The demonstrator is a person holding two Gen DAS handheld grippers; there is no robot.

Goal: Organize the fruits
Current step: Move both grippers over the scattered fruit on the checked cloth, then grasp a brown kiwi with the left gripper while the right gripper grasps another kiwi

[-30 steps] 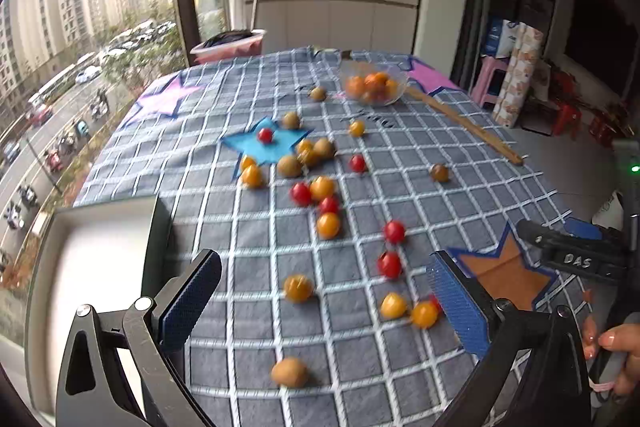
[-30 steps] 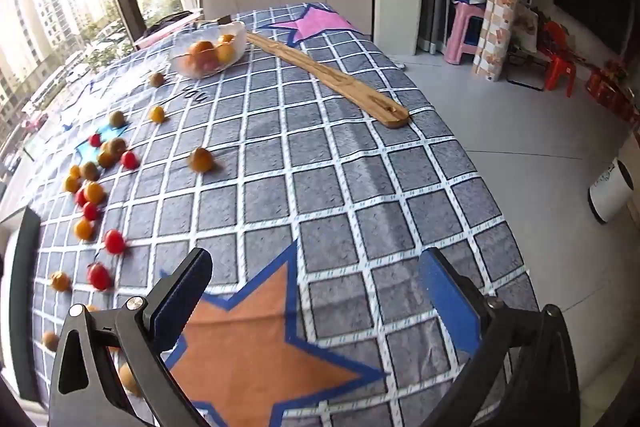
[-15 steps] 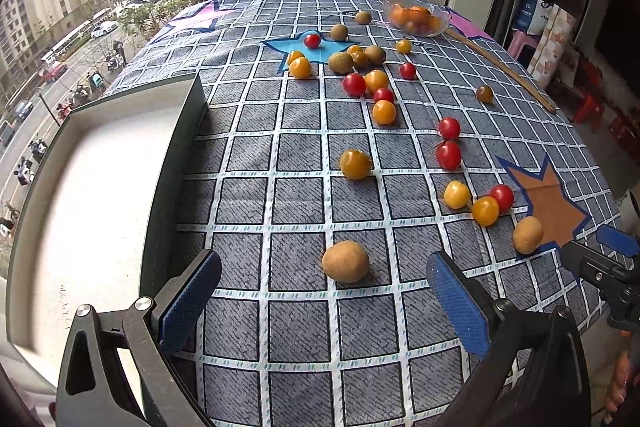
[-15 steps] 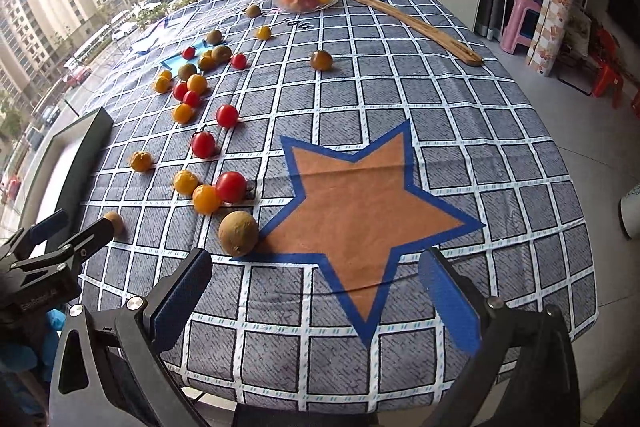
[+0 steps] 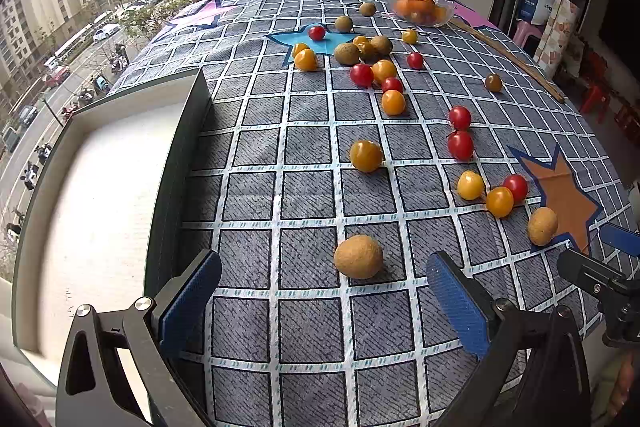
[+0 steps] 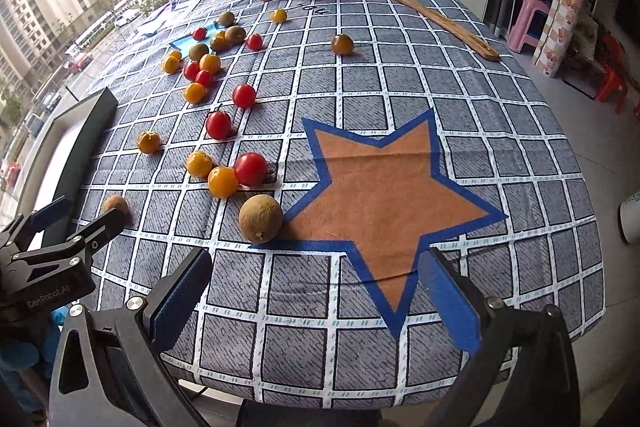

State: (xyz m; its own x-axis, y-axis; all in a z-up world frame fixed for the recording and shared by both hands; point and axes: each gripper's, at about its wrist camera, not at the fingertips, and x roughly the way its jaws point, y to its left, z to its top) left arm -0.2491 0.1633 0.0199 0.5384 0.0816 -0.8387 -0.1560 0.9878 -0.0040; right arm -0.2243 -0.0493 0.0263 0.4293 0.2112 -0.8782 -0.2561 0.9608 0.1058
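Several red and yellow cherry tomatoes and brown round fruits lie scattered on the checked tablecloth. My left gripper point(image 5: 322, 301) is open and empty, just short of a brown fruit point(image 5: 358, 256). My right gripper point(image 6: 316, 293) is open and empty, low over the orange star point(image 6: 384, 183), with another brown fruit point(image 6: 261, 213) just ahead on the left. A yellow tomato point(image 6: 223, 181) and a red tomato point(image 6: 250, 169) sit beside that fruit. The left gripper also shows in the right wrist view point(image 6: 76, 223).
A white tray with a dark rim point(image 5: 176, 163) lies at the table's left. A glass bowl of orange fruits point(image 5: 420, 9) and a long wooden stick point(image 6: 432, 19) lie at the far end. The table's near edge is right under both grippers.
Both grippers have drawn back and lowered toward the table's near edge, so the fruits look closer and larger. Both stayed open. No fruit has moved.
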